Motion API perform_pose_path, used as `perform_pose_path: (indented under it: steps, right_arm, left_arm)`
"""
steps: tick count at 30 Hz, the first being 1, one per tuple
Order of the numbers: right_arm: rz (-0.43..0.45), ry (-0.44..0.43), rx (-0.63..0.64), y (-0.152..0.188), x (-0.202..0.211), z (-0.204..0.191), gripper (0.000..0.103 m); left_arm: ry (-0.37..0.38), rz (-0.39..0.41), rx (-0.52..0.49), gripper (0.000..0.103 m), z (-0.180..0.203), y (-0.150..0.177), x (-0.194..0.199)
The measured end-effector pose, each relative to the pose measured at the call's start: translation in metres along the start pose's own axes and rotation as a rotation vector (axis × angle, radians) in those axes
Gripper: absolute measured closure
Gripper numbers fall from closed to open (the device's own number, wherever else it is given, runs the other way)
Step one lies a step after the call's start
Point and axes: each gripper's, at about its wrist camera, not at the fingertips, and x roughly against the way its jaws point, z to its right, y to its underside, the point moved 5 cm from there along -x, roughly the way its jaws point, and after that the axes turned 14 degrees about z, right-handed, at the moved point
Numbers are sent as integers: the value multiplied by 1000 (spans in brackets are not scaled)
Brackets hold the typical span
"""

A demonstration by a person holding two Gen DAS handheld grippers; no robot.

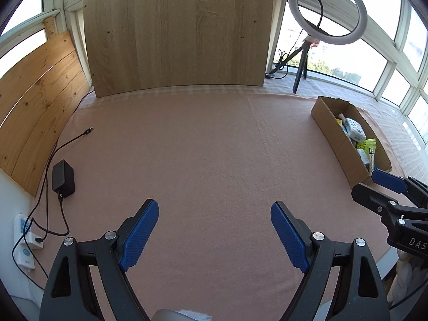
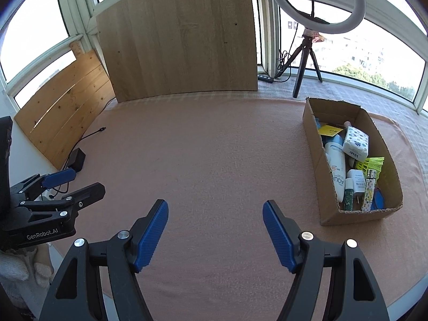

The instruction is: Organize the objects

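My left gripper [image 1: 214, 215]: jaws apart, empty, lower centre.
My right gripper [image 2: 215, 214]: jaws apart, empty, lower centre.
Box [image 2: 314, 165]: right of frame, on pink cloth [image 2: 214, 147], filled with bottles [image 2: 335, 165].

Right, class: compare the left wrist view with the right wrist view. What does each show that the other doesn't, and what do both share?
Only the left wrist view shows the white power strip at the table's edge. Only the right wrist view shows the sunscreen bottle lying in the cardboard box. Both share the box, the ring light, the black adapter, and the left gripper and right gripper, open and empty.
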Motion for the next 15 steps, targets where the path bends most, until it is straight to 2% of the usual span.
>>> perform_pose_path:
  steps: [15]
  right_arm:
    - [8, 21, 20, 3, 5, -16, 33]
  left_arm:
    - [-2, 11, 9, 15, -14, 2, 11]
